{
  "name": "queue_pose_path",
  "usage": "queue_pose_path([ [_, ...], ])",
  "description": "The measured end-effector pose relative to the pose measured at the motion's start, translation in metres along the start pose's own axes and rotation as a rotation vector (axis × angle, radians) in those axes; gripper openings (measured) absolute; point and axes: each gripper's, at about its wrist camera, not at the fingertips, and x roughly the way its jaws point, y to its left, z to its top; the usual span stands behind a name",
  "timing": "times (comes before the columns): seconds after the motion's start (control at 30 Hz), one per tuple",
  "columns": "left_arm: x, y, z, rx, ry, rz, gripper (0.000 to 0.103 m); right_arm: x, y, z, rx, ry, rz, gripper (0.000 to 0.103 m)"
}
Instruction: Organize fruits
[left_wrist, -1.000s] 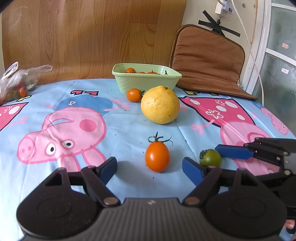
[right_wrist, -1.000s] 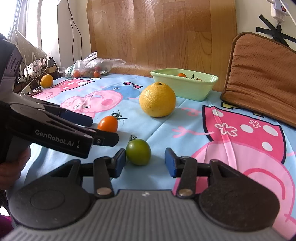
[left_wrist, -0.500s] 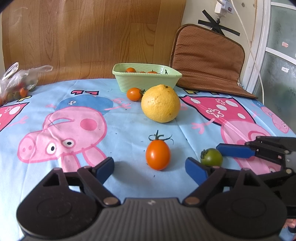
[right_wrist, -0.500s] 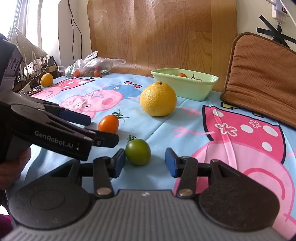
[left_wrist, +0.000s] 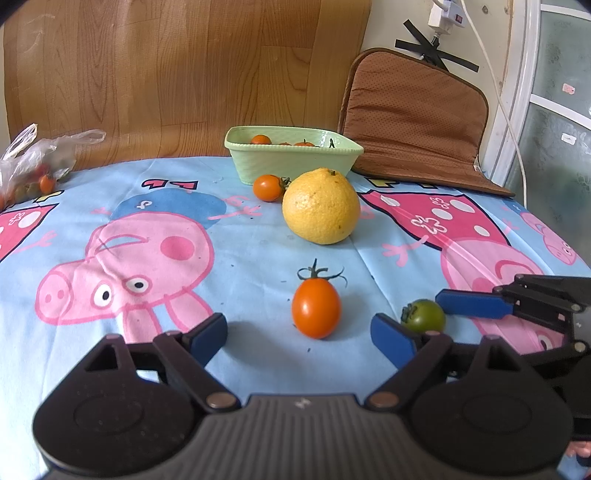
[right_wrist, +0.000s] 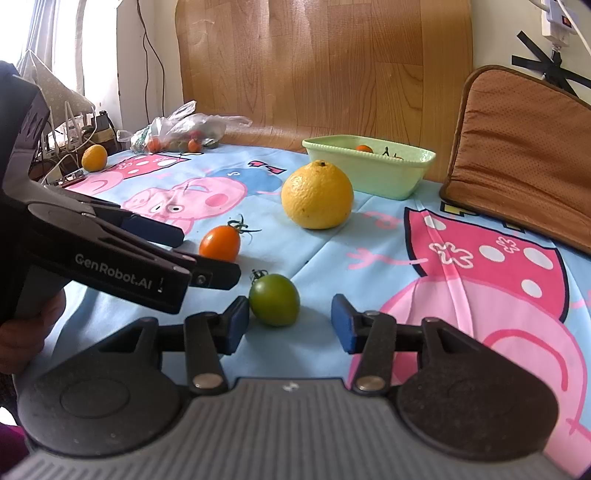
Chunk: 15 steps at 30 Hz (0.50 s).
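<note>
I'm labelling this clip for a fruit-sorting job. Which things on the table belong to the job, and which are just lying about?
Belongs to the job:
orange tomato
green tomato
big yellow citrus
small tomato by the tub
green tub
left gripper, open
right gripper, open

Lying about:
brown cushion
plastic bag
cartoon tablecloth

It is bright daytime. Light comes in from a window (right_wrist: 55, 55) at the far left, which looks washed out white. Soft small shadows sit under the fruit on the tablecloth (left_wrist: 258, 240). Things look sharp. Straight lines bend near the edges, and the corners go dark.
</note>
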Motion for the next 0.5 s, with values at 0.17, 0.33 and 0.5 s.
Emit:
queue_pose_path([
  [0.17, -0.010, 0.009, 0.005, -0.015, -0.050, -0.036, 0.086, 0.000, 0.000, -0.001, -0.007, 0.002, -0.005, 0.053],
  [0.33, -0.008, 0.005, 0.013, 0.012, -0.049, -0.061, 0.081, 0.000, 0.001, -0.001, -0.011, 0.002, -0.008, 0.053],
  [0.5, 0.003, -0.002, 0.013, 0.028, -0.016, -0.065, 0.075, -0.001, 0.000, 0.000, 0.000, -0.004, -0.011, 0.053],
])
